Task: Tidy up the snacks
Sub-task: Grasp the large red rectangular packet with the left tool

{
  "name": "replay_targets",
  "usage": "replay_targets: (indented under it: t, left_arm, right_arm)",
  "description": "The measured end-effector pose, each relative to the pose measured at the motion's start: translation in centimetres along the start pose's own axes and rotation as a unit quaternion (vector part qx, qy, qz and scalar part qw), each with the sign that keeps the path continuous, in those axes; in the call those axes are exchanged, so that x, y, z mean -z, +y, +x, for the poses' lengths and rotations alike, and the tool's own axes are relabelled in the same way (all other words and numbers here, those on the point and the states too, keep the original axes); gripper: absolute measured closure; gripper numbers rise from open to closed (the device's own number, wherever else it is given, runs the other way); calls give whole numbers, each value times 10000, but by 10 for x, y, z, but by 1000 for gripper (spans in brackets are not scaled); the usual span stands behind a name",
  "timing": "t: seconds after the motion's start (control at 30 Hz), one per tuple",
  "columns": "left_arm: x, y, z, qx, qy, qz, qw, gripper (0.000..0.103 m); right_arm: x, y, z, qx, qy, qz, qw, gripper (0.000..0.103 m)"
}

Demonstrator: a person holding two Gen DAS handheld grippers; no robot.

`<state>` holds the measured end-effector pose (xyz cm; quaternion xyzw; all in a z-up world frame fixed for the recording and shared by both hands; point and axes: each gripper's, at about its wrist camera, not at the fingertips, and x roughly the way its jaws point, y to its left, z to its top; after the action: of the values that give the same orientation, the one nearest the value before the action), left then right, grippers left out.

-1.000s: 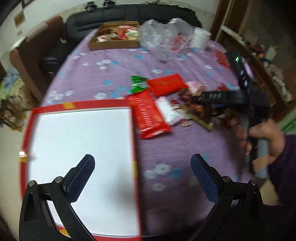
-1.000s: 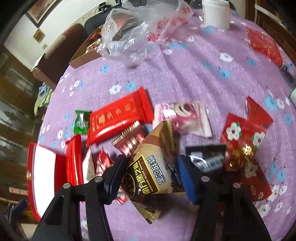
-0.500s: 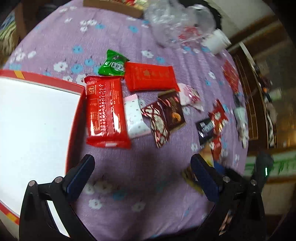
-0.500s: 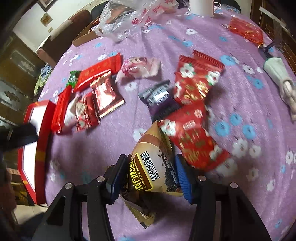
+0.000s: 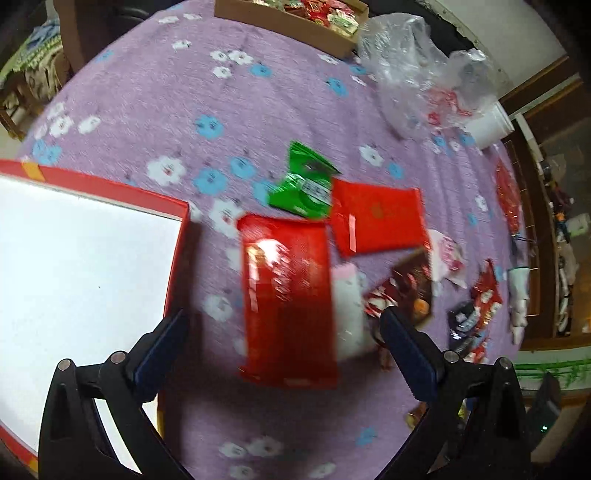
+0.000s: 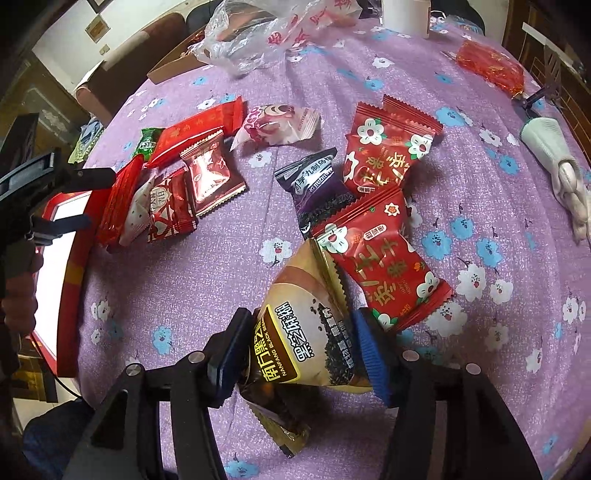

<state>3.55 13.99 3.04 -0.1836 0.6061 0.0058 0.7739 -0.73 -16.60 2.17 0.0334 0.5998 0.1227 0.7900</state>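
My right gripper (image 6: 301, 349) is shut on a gold-and-brown black sesame packet (image 6: 306, 328), held just above the purple flowered cloth. Two red flower-print packets (image 6: 384, 254) and a dark purple packet (image 6: 317, 181) lie just beyond it. My left gripper (image 5: 284, 339) is open and empty, hovering over a long red packet (image 5: 288, 295) beside the red-rimmed white tray (image 5: 74, 266). A green packet (image 5: 304, 184), a second red packet (image 5: 380, 218) and a white-pink packet (image 5: 347, 310) lie around it.
A cardboard box of snacks (image 5: 291, 14) and a crumpled clear plastic bag (image 5: 421, 85) sit at the far side of the table. A white cup (image 5: 487, 125) stands by the bag. A white glove-like object (image 6: 554, 162) lies at the right edge.
My left gripper has moved right off the tray and closer over the long red packet. My right gripper has pulled back toward the table's near side with the sesame packet in it.
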Motion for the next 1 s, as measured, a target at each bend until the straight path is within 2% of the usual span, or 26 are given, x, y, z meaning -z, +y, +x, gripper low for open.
replay_targets:
  t: [0.1, 0.23, 0.33, 0.5, 0.6, 0.67, 0.73, 0.83, 1.0]
  left_arm:
    - [0, 1, 1, -91, 67, 61, 9999, 0]
    - [7, -14, 9, -425, 155, 316, 9985, 0]
    - [12, -17, 24, -348, 424, 214, 9983, 0]
    - [16, -20, 28, -546, 268, 459, 9971, 2]
    - [18, -29, 27, -604, 92, 679, 9958, 16]
    - [18, -31, 24, -484, 1, 872, 9950, 36]
    - [15, -33, 24, -239, 56, 897, 9957, 52]
    - [17, -32, 24, -31, 169, 971, 9951, 56]
    - [40, -25, 17, 234, 239, 1169, 9926, 56]
  right_arm:
    - [2, 3, 0, 55, -30, -39, 10000, 38]
    - [2, 11, 4, 167, -50, -151, 9997, 33]
    - [2, 13, 5, 182, -54, -189, 9996, 31]
    - [2, 16, 6, 193, -54, -279, 9994, 30]
    - [3, 16, 6, 181, -49, -321, 9993, 31]
    - [3, 16, 6, 198, -42, -343, 9992, 32]
    - [3, 17, 6, 198, -33, -361, 9991, 32]
    - [4, 16, 5, 206, -27, -373, 9991, 34]
    - [5, 12, 2, 171, -21, -356, 9992, 44]
